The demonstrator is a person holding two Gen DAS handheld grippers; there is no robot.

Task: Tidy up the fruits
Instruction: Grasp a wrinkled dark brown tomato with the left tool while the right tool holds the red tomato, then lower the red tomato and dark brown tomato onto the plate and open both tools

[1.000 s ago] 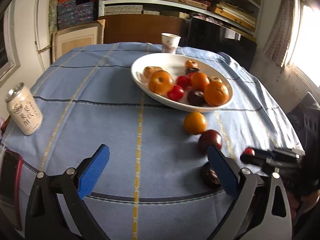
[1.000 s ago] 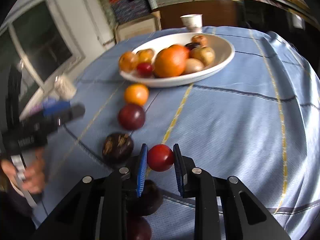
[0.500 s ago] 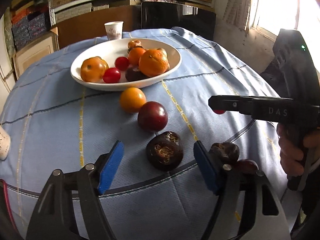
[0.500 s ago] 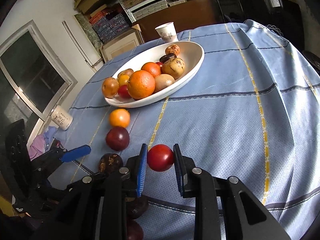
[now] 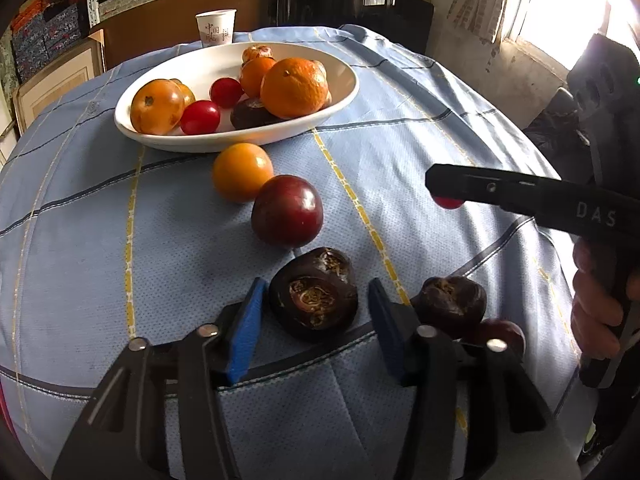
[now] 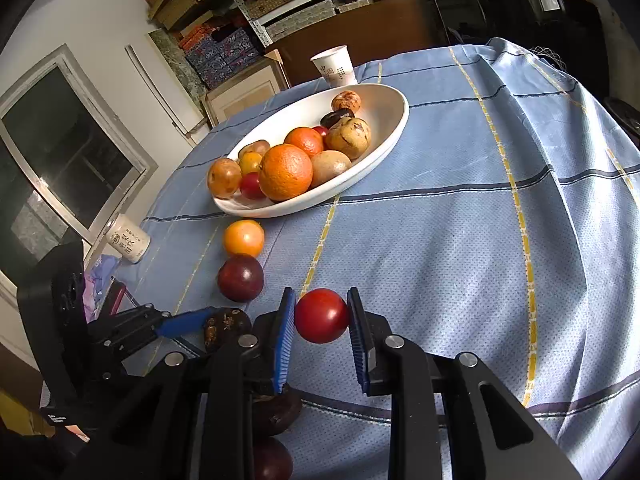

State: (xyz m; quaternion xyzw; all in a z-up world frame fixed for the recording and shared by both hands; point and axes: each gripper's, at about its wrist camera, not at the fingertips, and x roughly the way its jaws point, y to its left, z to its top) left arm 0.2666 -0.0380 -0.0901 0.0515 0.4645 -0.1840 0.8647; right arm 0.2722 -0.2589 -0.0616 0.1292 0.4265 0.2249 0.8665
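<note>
Right tool [image 6: 321, 322]: clenched on a red tomato [image 6: 321, 315], which sits between its two blue pads in the lower centre of the right wrist view, raised above the blue checked cloth of the tabletop [image 6: 460, 240].

Left tool [image 5: 314, 312]: released, jaws spread on either side of a dark wrinkled fruit [image 5: 314, 299] in the lower centre of the left wrist view. The fruit rests on the cloth; neither pad touches it.

White bowl [image 5: 340, 96]: upper centre of the left wrist view, holding oranges, small red tomatoes and dark fruit.

Loose fruit on the cloth, in a line running from the bowl toward the lower frame edge: an orange-yellow fruit [image 5: 242, 171] just below the bowl rim, then a dark red plum [image 5: 287, 211] touching it, then the dark wrinkled fruit. A second dark wrinkled fruit [image 5: 450, 306] lies at lower right, beside the left tool's right finger.

Paper cup [image 5: 216, 28]: behind the bowl, top of frame. White can [image 6: 128, 238]: left edge of the right wrist view.
</note>
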